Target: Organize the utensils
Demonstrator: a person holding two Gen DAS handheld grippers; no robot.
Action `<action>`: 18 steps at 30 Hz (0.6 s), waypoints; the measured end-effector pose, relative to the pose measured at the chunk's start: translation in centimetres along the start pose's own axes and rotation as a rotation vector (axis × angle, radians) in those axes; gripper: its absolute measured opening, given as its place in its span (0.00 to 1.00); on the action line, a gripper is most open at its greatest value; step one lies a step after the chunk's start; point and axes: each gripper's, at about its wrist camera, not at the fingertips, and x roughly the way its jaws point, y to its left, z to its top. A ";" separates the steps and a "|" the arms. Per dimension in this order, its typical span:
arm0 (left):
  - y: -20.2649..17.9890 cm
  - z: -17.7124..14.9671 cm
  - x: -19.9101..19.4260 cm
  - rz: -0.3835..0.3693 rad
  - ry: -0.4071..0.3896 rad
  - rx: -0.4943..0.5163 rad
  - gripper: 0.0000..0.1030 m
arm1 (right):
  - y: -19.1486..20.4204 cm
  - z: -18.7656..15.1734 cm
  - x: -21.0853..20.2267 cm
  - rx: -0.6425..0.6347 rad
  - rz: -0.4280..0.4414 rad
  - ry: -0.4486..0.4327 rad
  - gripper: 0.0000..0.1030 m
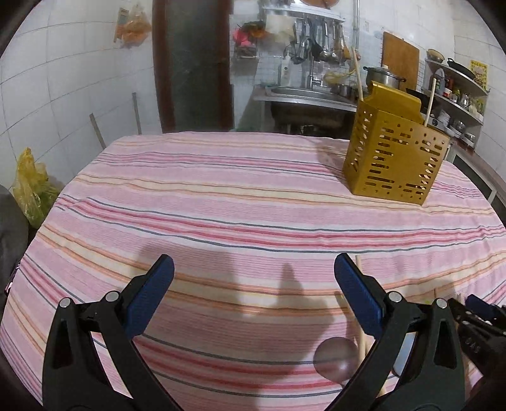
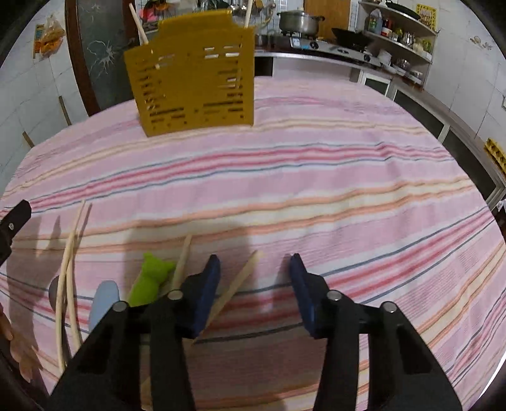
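Note:
A yellow perforated utensil holder (image 1: pixel 395 158) stands on the striped tablecloth, far right in the left wrist view, far left-centre in the right wrist view (image 2: pixel 196 91). Two chopsticks (image 2: pixel 139 23) stand in it. My left gripper (image 1: pixel 253 272) is open and empty above the cloth. A metal spoon bowl (image 1: pixel 336 358) and a chopstick (image 1: pixel 360 316) lie by its right finger. My right gripper (image 2: pixel 256 268) is open and empty. Loose chopsticks (image 2: pixel 71 268) (image 2: pixel 235 287), a green-handled utensil (image 2: pixel 150 278) and a pale blue utensil (image 2: pixel 102 303) lie at its left.
The table (image 2: pixel 348 189) is covered with a pink striped cloth. Behind it are a sink (image 1: pixel 303 95), a stove counter with a pot (image 2: pixel 299 22) and shelves (image 2: pixel 398 34). A yellow bag (image 1: pixel 31 186) sits left of the table.

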 end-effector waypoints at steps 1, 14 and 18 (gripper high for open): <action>-0.1 0.0 0.0 0.000 0.001 -0.002 0.95 | 0.1 0.0 0.1 0.001 -0.001 0.003 0.41; -2.1 -0.2 0.9 -0.048 0.085 0.015 0.95 | -0.7 1.9 1.4 -0.075 0.107 0.001 0.13; -3.0 -0.3 1.4 -0.075 0.106 0.026 0.95 | -0.9 2.7 1.9 -0.117 0.128 0.006 0.10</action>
